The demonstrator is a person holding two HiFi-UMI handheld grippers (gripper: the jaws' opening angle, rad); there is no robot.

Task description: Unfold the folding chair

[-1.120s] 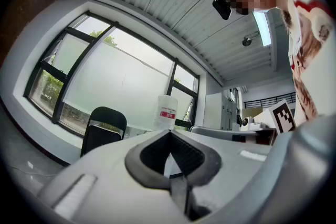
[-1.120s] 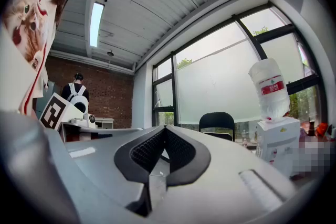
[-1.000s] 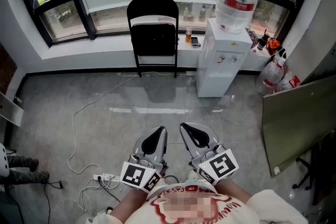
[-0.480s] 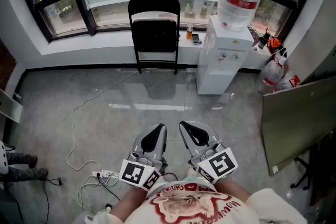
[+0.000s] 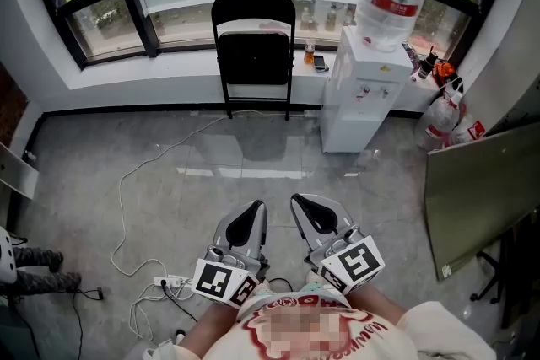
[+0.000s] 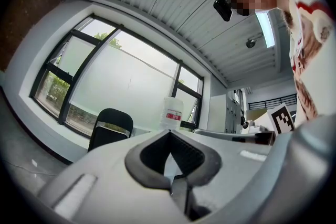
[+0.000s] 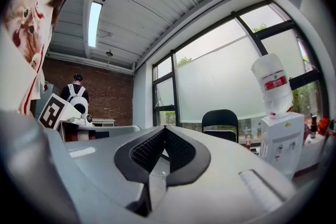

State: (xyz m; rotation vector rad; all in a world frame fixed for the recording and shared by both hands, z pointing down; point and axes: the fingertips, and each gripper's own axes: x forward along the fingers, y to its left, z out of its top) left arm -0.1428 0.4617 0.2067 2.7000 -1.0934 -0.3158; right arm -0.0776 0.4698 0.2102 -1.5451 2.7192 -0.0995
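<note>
By the window, folding chair (image 5: 253,46) looked rigid, lightish; grab backrest top, seat edge. Left gripper (image 5: 255,208) and right gripper (image 5: 299,204) were closed, empty.

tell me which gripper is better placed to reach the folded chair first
Left, by a little. The folding chair stands almost straight ahead of the left gripper; the right gripper sits off toward the water dispenser. Both are shut, empty and far from it.
</note>
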